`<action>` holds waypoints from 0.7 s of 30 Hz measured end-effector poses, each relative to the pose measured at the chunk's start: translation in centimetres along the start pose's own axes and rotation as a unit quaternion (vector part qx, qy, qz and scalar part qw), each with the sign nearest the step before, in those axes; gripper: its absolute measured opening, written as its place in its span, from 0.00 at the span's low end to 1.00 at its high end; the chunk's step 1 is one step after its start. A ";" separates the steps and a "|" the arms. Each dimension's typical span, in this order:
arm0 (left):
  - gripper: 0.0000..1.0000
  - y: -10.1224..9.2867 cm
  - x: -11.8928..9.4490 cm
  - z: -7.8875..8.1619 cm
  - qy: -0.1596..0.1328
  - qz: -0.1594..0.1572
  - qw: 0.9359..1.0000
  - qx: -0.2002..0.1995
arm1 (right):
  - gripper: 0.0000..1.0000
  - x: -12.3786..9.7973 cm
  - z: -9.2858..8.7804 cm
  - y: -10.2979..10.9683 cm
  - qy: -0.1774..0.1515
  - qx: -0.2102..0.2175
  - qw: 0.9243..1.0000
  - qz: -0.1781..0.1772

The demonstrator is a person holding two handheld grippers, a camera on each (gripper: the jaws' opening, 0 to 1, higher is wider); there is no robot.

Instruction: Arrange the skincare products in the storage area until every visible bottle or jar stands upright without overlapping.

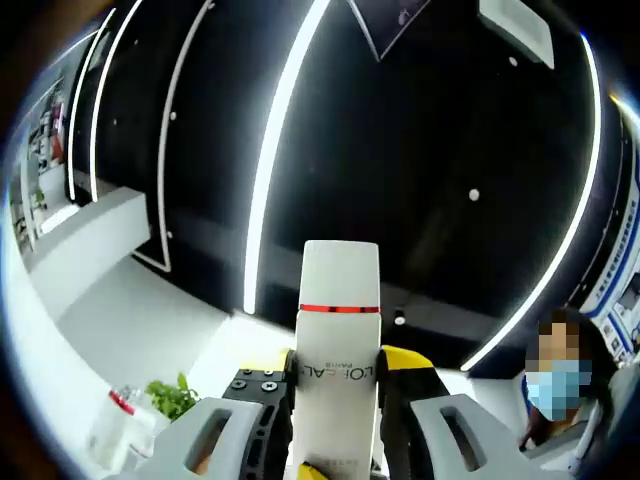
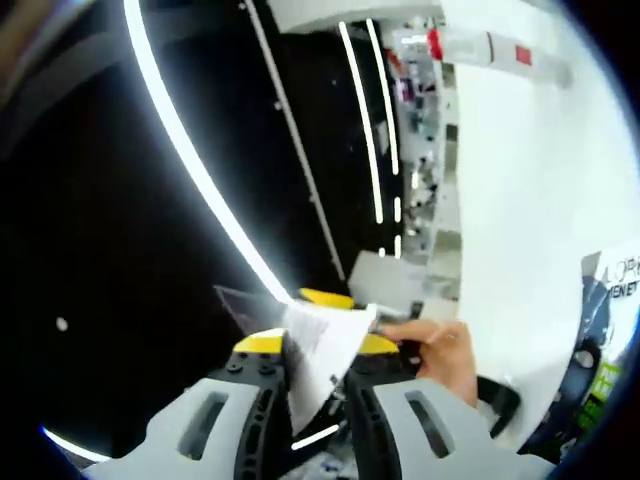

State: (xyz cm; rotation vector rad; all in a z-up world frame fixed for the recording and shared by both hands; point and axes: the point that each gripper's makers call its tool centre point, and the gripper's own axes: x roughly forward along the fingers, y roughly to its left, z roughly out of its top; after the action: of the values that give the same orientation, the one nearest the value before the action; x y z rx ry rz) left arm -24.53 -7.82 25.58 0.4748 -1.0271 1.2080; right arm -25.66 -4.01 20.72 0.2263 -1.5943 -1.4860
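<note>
Left hand-held gripper clamps a white bottle — upright, red band near the cap. Right hand-held gripper pinches a white leaflet — a hand just beside it.

We found the left gripper clamped on a white L'Oréal bottle. The right gripper pinched a printed leaflet; a bare hand lay just beside it.
</note>
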 end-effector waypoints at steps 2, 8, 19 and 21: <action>0.32 0.5 -0.3 0.1 0.005 0.002 1.000 -0.003 | 0.14 -0.3 -0.3 -0.3 0.002 0.005 1.000 -0.010; 0.31 1.0 -0.7 0.3 0.015 0.011 1.000 0.005 | 0.07 -0.9 0.0 0.5 0.018 -0.075 0.997 -0.020; 0.64 4.7 -1.4 -0.8 0.047 0.107 0.991 0.061 | 0.06 -1.5 2.7 1.6 0.032 -0.092 0.994 -0.059; 0.77 5.6 -1.7 -0.9 0.048 0.132 0.988 0.059 | 0.06 -1.3 3.7 2.0 0.039 -0.093 0.993 -0.066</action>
State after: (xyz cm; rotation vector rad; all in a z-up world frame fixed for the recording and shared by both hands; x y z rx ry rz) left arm -29.37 -6.10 22.57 0.3759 -0.9591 1.5196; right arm -26.70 -0.05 22.35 0.2850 -1.3911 -1.6968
